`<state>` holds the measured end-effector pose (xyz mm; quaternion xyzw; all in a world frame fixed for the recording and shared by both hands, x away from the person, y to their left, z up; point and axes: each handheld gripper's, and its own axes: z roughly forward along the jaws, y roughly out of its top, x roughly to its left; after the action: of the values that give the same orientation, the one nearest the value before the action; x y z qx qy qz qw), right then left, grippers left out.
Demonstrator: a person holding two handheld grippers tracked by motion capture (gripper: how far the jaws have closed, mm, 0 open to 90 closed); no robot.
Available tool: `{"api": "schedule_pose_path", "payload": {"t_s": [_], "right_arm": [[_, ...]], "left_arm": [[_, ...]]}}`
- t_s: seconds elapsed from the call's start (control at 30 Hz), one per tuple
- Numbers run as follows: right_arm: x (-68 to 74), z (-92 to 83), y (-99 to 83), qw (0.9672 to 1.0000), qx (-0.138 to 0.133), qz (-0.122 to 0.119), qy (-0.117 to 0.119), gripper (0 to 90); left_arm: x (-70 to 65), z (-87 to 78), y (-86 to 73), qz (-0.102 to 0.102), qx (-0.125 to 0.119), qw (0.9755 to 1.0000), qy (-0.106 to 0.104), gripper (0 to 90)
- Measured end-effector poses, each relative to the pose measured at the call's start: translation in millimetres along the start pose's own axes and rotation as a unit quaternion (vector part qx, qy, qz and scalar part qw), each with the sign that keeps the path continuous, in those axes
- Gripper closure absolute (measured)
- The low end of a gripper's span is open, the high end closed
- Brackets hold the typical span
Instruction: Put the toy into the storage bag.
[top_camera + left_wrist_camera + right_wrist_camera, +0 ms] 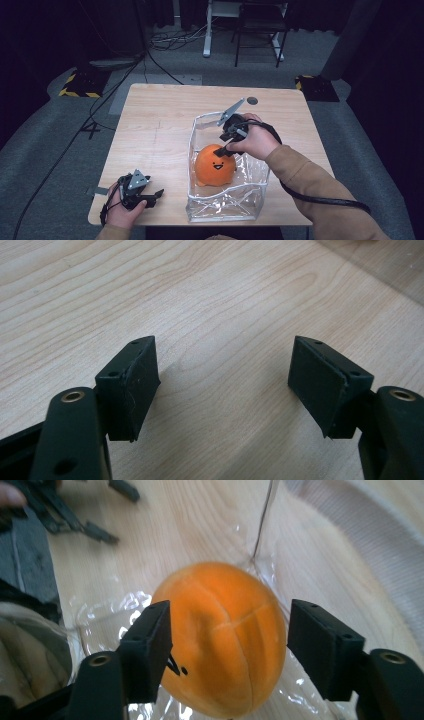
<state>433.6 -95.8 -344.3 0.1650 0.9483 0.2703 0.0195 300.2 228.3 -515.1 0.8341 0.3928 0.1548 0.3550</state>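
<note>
An orange round plush toy [215, 165] with a small smiling face sits inside a clear plastic bin [226, 208] on the wooden table [160, 120]. My right gripper [226, 149] reaches down into the bin from above, and its jaws stand open on either side of the orange plush toy [225, 635]. I cannot tell whether the pads [150, 645] touch the toy. My left gripper [150, 196] rests near the table's front left corner, open, with bare wood between its fingertips [132, 385].
The clear bin's walls [265, 525] rise around the toy. A small round dark mark [252, 100] lies at the table's back right. Beyond the table are floor cables [165, 40], a chair [260, 25] and yellow-black striped blocks [80, 82].
</note>
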Motion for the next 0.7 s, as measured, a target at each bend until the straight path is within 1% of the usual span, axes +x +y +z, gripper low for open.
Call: {"api": "schedule_pose_path", "payload": {"t_s": [0.03,0.07,0.1,0.13,0.17,0.33,0.43,0.6,0.63,0.7], "right_arm": [[0.2,-2.7,-0.5,1.0,-0.009,0.004,0.0,34.0],[0.1,-5.7,-0.6,1.0,-0.007,0.006,0.001,36.2],[0.5,-9.4,-0.5,0.9999,-0.016,0.003,-0.002,36.6],[1.0,-13.3,0.1,0.9995,-0.03,0.003,-0.006,36.2],[1.6,-17.4,1.1,0.9993,-0.036,0.003,-0.008,36.1],[8.1,-38.3,7.2,0.9986,-0.051,-0.002,-0.011,36.2],[11.0,-51.6,7.9,0.998,-0.06,-0.003,-0.02,36.2],[10.2,-72.9,-1.0,0.9964,-0.075,0.007,-0.039,36.0],[9.7,-76.4,-3.9,0.9961,-0.076,0.01,-0.042,35.8],[8.2,-82.7,-10.1,0.9956,-0.079,0.016,-0.047,35.6]], "left_arm": [[0.0,0.0,0.0,0.0,0.0,1.0,0.0,28.6],[0.0,0.0,0.0,0.0,0.0,1.0,0.0,28.7],[0.0,0.0,0.0,0.0,0.0,1.0,0.0,28.7],[0.0,0.0,0.0,0.0,0.0,1.0,0.0,28.7],[0.0,0.0,0.0,0.001,0.0,1.0,0.0,28.7],[0.0,-0.1,0.0,0.001,0.0,1.0,0.0,28.7],[-0.1,0.0,0.0,0.0,0.0,1.0,0.0,28.7],[0.3,0.3,0.5,0.001,0.0,1.0,0.0,28.6],[0.0,0.9,0.7,-0.003,0.0,1.0,-0.002,28.7],[0.6,1.2,1.2,0.0,0.001,1.0,-0.002,28.7]]}}
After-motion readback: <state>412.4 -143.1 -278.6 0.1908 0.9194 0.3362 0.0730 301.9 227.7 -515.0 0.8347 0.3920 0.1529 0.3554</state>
